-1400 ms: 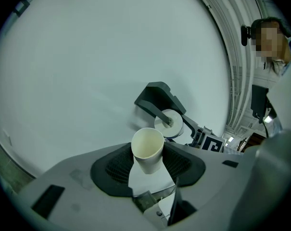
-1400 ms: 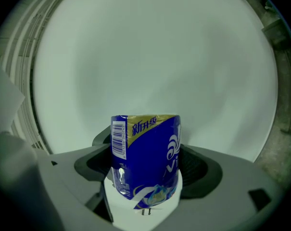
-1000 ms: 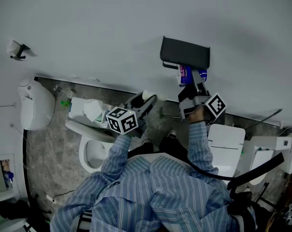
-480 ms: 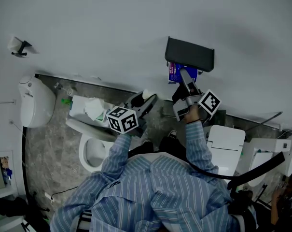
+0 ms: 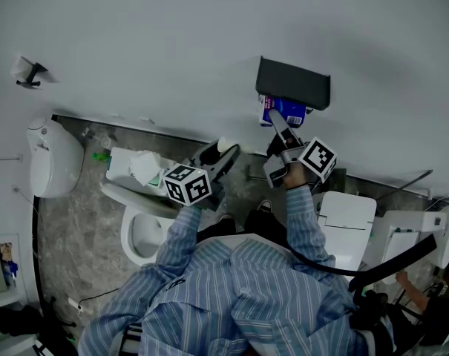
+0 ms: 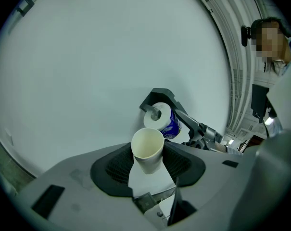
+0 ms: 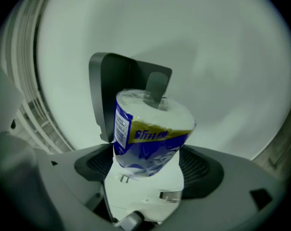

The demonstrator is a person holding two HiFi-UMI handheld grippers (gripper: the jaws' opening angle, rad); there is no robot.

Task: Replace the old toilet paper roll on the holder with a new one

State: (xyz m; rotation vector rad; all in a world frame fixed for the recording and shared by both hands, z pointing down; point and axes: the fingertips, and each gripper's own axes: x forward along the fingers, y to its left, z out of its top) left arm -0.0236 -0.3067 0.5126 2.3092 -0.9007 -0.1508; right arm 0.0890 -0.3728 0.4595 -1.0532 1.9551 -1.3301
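A dark holder (image 5: 293, 82) hangs on the white wall. Just under its cover is the new roll (image 5: 283, 111), in blue printed wrap, with my right gripper (image 5: 278, 127) shut on it. In the right gripper view the roll (image 7: 150, 134) stands between the jaws of the right gripper (image 7: 147, 170), and the holder's grey peg (image 7: 157, 88) shows at its top end. My left gripper (image 5: 223, 153) hangs lower left, shut on an empty cream cardboard tube (image 6: 147, 150). Past the tube, the left gripper view shows the holder (image 6: 159, 97) and roll (image 6: 163, 121).
Below the left gripper stands a white toilet (image 5: 139, 232) with crumpled tissue on its tank (image 5: 119, 167). A second white toilet lid (image 5: 346, 225) is at the right beside a metal bar (image 5: 402, 180). A small hook (image 5: 27, 73) sits on the wall, upper left.
My right gripper has carried the wrapped roll leftward under the holder and rolled a little. The left gripper with the tube has stayed put.
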